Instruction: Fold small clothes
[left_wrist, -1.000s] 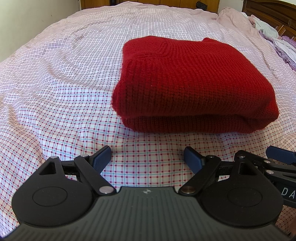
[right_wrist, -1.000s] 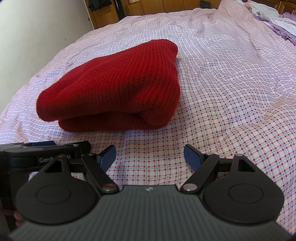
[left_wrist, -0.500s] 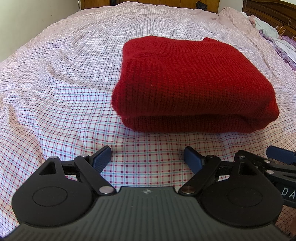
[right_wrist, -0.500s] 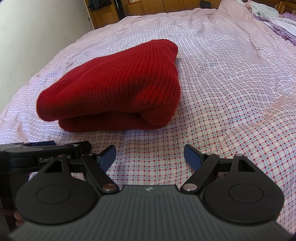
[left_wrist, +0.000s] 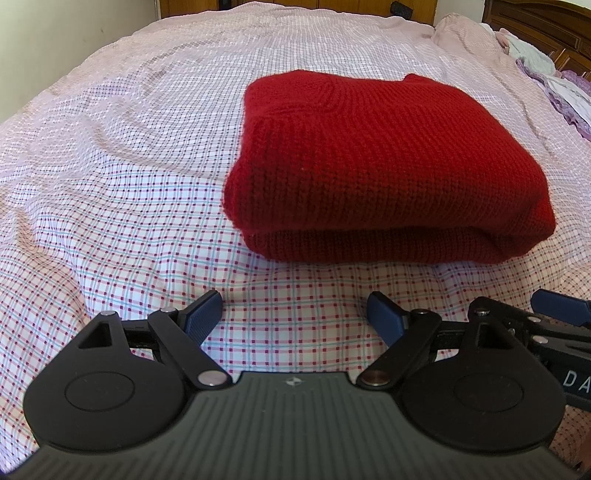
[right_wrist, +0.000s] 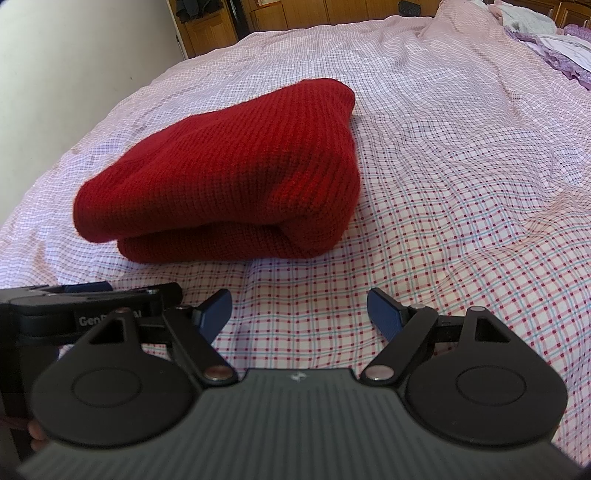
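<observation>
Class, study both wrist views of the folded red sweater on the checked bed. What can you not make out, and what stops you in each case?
- Red sweater: its underside and inner layers are hidden by its own top fold, in both views.
- Clothes pile at the top right: cut off by the frame edge in both views; garments untellable.
- Lettering on the other gripper's body, right wrist view: partly covered by the right gripper.

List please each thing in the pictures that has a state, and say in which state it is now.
red knitted sweater: folded into a thick bundle, lying on the bed, touched by no fingers.
checked bedsheet: spread over the bed, slightly wrinkled.
left gripper: open, empty, short of the sweater.
right gripper: open, empty, short of the sweater.
pile of clothes: loose, unfolded, at the far edge of the bed.
</observation>
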